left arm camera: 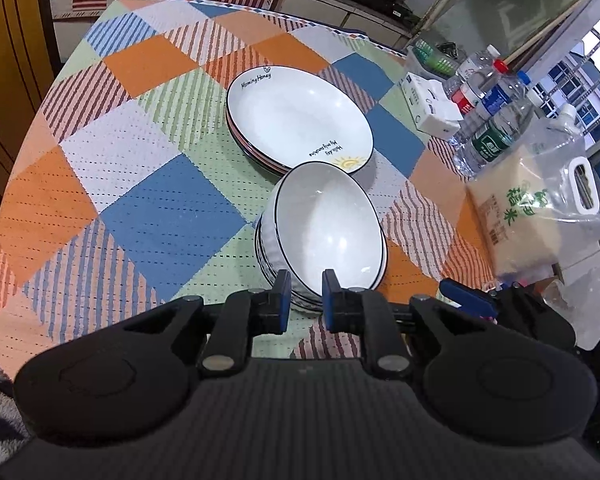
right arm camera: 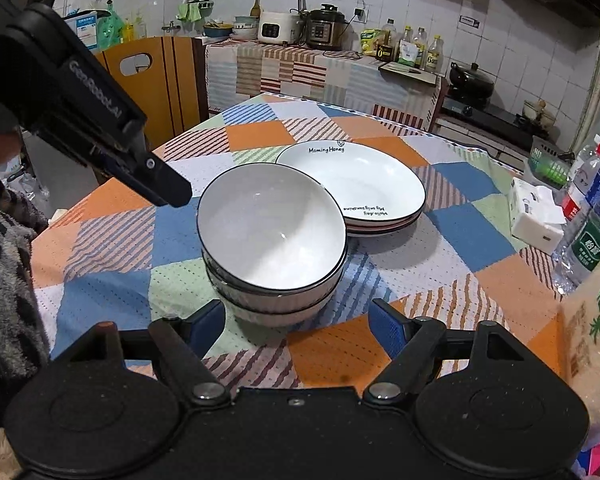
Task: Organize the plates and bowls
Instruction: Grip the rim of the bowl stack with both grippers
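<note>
A stack of white bowls with dark rims (left arm camera: 324,232) (right arm camera: 272,240) stands on the patchwork tablecloth. The top bowl sits tilted. Just behind it lies a stack of white plates (left arm camera: 296,120) (right arm camera: 364,188) lettered "Morning Honey". My left gripper (left arm camera: 306,294) is narrowly open, its blue pads on either side of the top bowl's near rim; I cannot tell if they touch it. In the right wrist view the left gripper's body (right arm camera: 100,120) reaches in from the upper left. My right gripper (right arm camera: 296,320) is wide open and empty, just in front of the bowl stack.
Water bottles (left arm camera: 496,120) (right arm camera: 592,232), a tissue pack (left arm camera: 432,108) (right arm camera: 534,220) and a bag of rice (left arm camera: 528,208) (right arm camera: 596,328) crowd the table's right side. A kitchen counter with cookers (right arm camera: 320,28) and a stove (right arm camera: 484,108) stands beyond the table.
</note>
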Tool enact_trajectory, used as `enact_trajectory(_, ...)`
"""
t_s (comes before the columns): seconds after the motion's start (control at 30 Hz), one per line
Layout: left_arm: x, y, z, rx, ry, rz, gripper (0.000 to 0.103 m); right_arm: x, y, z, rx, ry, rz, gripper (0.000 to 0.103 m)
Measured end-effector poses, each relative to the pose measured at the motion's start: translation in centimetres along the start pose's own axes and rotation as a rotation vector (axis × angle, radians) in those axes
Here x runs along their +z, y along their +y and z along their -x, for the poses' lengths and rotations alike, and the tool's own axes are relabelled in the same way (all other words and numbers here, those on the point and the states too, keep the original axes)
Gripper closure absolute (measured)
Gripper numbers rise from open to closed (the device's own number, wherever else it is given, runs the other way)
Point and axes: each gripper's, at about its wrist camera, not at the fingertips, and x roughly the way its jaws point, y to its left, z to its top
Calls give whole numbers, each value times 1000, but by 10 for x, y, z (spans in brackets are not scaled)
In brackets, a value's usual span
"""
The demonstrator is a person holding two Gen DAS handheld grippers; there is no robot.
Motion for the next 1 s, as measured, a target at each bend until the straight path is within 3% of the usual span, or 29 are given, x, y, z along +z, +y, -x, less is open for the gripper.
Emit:
enact_trajectory(0.2, -7, -4, 4, 29, -13, -23, 86, -4, 6, -2, 27, 1, 14, 19)
enact_trajectory(0.3, -9, -4, 3, 43, -37, -36, 81, -7, 8, -9, 42, 15, 6, 18)
enact_trajectory(0.47, -7, 4, 5, 45, -115, -60, 54, -15, 6, -29, 68, 54, -43, 18)
enact_trajectory(0.53, -5, 8, 0, 41, -124, -73, 50, -18, 5, -38, 78, 70, -57, 18)
enact_trajectory(0.63, 3, 17, -18, 15, -82, -42, 45, -21, 8, -51, 82, 83, -53, 18)
enact_trajectory(0.8, 10, 33, -48, -31, -8, 22, 45, -23, 6, -73, 73, 65, -44, 18)
enact_trajectory(1.0, 4, 41, -68, -45, 29, 51, 45, -24, 7, -90, 63, 43, -34, 18)
